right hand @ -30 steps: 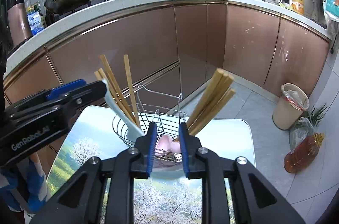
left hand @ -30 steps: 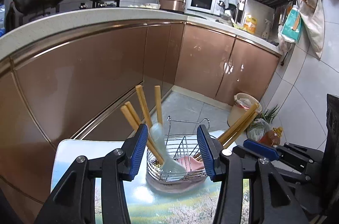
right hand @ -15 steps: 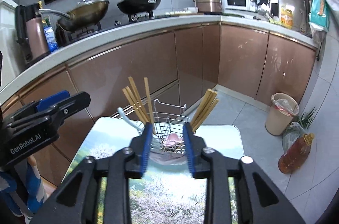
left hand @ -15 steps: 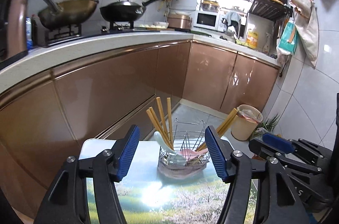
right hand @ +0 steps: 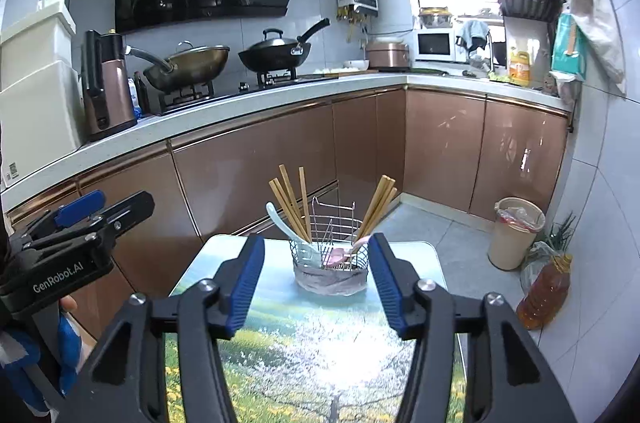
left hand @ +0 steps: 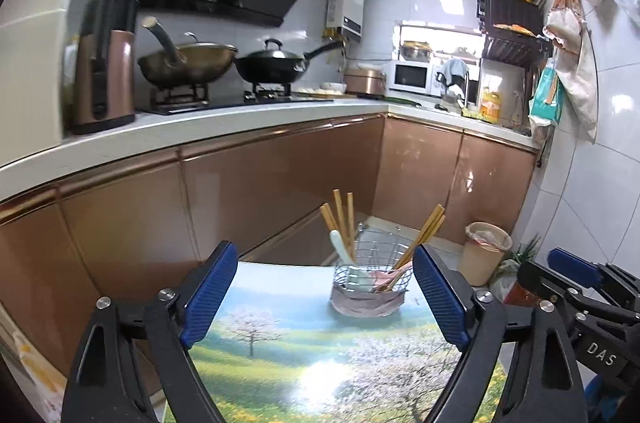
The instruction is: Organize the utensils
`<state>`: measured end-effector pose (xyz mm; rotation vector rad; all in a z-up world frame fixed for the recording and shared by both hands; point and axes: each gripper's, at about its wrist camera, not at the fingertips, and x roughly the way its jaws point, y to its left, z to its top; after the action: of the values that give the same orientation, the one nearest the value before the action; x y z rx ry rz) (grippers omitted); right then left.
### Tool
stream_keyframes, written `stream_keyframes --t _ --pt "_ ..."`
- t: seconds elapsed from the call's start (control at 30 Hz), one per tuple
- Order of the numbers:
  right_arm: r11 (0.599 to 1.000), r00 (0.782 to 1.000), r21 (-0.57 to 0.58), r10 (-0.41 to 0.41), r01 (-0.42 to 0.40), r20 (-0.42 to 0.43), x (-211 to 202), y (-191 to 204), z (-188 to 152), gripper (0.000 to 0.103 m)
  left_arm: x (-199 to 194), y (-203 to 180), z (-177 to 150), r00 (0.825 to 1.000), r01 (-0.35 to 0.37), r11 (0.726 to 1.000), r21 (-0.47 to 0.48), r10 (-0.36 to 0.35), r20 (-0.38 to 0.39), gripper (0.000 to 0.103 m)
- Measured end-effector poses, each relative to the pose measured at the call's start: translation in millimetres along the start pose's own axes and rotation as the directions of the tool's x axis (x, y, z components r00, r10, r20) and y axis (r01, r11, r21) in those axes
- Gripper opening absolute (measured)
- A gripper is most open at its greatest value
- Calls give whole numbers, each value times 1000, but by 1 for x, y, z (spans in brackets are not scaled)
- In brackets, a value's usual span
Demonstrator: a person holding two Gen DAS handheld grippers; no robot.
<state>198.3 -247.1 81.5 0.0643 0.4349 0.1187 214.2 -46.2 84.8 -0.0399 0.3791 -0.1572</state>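
A wire utensil basket (left hand: 370, 273) (right hand: 331, 257) stands at the far end of a small table with a blossom-tree print (left hand: 320, 351) (right hand: 320, 351). In it stand two bunches of wooden chopsticks (left hand: 340, 223) (right hand: 290, 201), a pale blue spoon (left hand: 340, 247) (right hand: 282, 221) and a pink spoon (left hand: 386, 277) (right hand: 340, 255). My left gripper (left hand: 320, 293) is open and empty, well back from the basket. My right gripper (right hand: 316, 279) is open and empty, also back from the basket. Each gripper shows at the edge of the other's view.
Brown kitchen cabinets (right hand: 256, 191) under a white counter run behind the table. Two woks sit on the stove (right hand: 224, 63). A beige bin (right hand: 516, 239) and an oil bottle (right hand: 546, 295) stand on the tiled floor at the right.
Both grippers have drawn back and up from the basket. The right gripper has opened from nearly shut to wide, and the left has opened wider. The utensils stay in the basket.
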Motion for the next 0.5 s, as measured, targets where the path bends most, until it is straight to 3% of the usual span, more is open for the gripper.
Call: stream_keyframes --t 0.1,0.27,0.5 --pt "1000 1000 5 -14 14 10 -9 4 -15 53 -10 1 -12 999 -38 999 15 38 23 93" --pt "998 997 -13 -55 56 52 -23 12 -36 70 -30 5 -27 990 -114 993 32 111 83 99" --pt "995 993 -49 -82 86 86 -35 22 -60 73 -53 12 -46 977 -181 982 46 174 124 102"
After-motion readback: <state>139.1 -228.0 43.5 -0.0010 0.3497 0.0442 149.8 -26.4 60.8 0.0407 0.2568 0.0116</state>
